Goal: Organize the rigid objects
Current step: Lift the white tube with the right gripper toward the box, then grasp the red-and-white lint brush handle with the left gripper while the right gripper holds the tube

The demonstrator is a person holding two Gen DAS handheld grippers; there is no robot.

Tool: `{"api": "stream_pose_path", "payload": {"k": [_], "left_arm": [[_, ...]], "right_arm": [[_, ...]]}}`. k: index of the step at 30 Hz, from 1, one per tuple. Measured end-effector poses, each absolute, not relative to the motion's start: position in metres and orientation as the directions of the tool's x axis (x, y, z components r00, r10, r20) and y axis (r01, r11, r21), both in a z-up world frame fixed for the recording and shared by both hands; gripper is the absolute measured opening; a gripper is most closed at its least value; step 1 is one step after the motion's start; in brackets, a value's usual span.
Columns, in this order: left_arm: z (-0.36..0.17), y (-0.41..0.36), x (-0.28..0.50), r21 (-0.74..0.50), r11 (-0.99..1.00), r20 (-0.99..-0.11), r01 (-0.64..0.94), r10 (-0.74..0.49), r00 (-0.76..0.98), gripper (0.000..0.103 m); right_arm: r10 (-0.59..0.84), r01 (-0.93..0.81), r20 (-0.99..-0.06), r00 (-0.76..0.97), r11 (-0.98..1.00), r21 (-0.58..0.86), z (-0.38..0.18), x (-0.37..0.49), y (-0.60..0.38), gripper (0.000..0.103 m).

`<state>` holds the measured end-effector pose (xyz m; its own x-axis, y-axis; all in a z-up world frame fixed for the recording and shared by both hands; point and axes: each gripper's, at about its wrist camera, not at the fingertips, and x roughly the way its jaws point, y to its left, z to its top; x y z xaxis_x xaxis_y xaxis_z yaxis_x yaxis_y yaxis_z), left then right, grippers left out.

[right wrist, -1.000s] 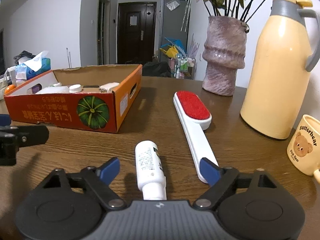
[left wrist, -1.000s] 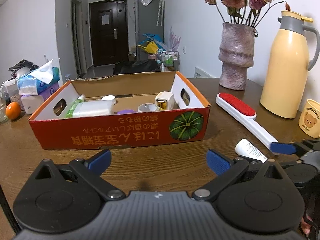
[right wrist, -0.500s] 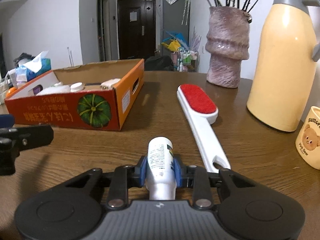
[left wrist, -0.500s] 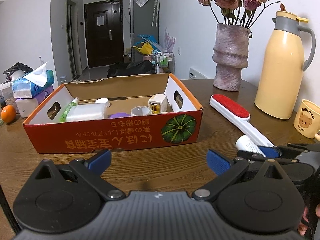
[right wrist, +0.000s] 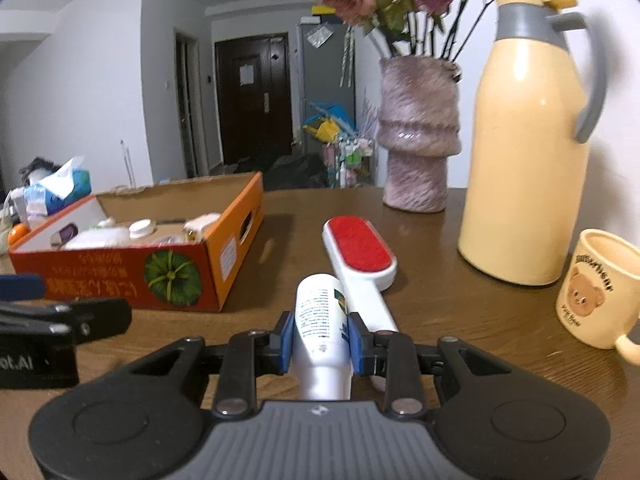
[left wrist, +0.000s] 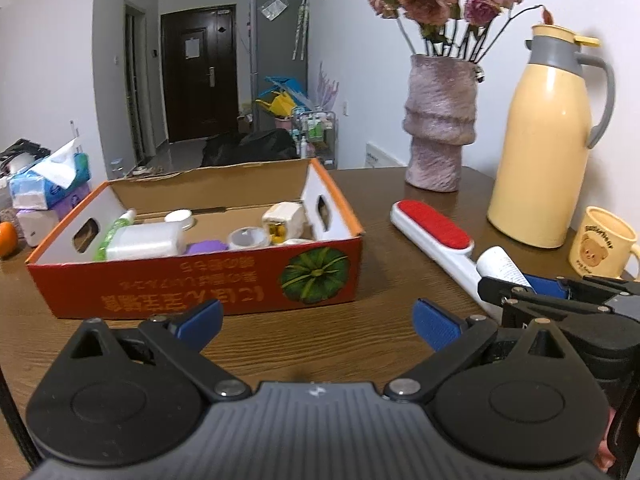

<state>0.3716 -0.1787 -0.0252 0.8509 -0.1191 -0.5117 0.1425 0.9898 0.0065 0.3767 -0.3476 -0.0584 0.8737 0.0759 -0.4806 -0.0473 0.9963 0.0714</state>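
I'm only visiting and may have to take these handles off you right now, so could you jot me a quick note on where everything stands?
Right tongs: shut on the white tube, tube nose pointing away.
Left tongs: open, holding nothing, in front of the cardboard box.
Done: several small items already lie in the box.
Left: put the tube in the box; the lint brush lies on the table beside the box. The mug, yellow jug and vase stand beyond.
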Motion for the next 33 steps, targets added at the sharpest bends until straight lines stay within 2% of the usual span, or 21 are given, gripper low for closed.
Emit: {"api": "stream_pose_path", "payload": {"k": [14,25,28,33], "left_arm": [[-0.022,-0.252,0.389,0.02,0.974,-0.507,0.226,-0.185,0.842,0.103],[-0.036,-0.293,0.426,0.005,0.979,-0.525,0.204,-0.172,0.834,0.103],[-0.04,-0.301,0.439,-0.007,0.982,-0.536,0.19,-0.164,0.828,0.1],[-0.048,-0.312,0.46,-0.025,0.983,-0.563,0.183,-0.165,0.81,0.082]], "right_arm": [[-0.008,0.064,-0.436,0.9,0.991,0.115,-0.053,0.383,-0.413,0.027],[-0.064,0.117,-0.411,0.909,0.988,0.105,-0.06,0.399,-0.459,0.027],[-0.067,0.116,-0.396,0.916,0.988,0.1,-0.06,0.402,-0.466,0.027],[-0.081,0.114,-0.382,0.921,0.991,0.065,-0.064,0.408,-0.467,0.027]]}}
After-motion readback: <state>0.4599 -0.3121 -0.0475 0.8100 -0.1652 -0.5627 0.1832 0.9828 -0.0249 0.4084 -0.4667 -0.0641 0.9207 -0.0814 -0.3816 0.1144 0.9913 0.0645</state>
